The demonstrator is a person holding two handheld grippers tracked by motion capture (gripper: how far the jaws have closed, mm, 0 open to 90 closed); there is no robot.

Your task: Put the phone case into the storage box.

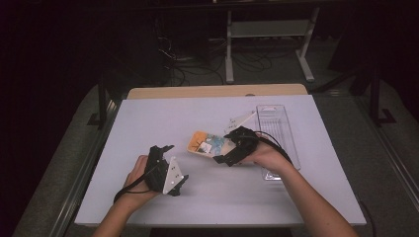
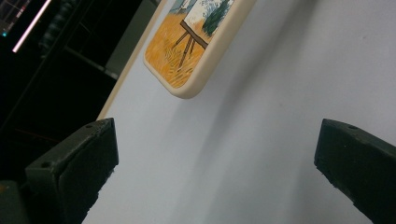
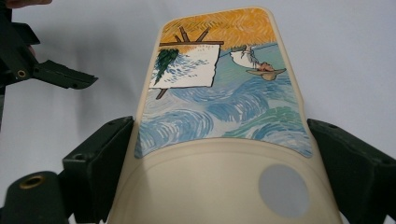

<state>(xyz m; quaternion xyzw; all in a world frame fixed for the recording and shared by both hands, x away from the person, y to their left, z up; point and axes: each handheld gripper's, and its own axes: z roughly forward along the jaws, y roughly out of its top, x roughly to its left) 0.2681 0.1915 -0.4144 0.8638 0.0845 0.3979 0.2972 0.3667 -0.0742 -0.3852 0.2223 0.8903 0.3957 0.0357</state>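
A cream phone case (image 1: 207,143) printed with a blue and orange painting is near the middle of the white table (image 1: 163,113). My right gripper (image 1: 223,146) is shut on its near end, one jaw on each long side, and the soft case (image 3: 219,93) bows between them (image 3: 219,140). Its far end (image 2: 187,51) hangs slightly above the tabletop and casts a shadow. My left gripper (image 1: 176,166) is to the lower left of the case, open, with bare table between its jaws (image 2: 217,140). One jaw of the left gripper (image 3: 60,74) shows beyond the case.
A clear plastic tray (image 1: 292,143) lies lengthwise by the right edge, just behind my right hand. A wooden strip (image 1: 217,91) runs along the table's far edge. Cables and a white stand (image 1: 230,54) are on the dark floor beyond.
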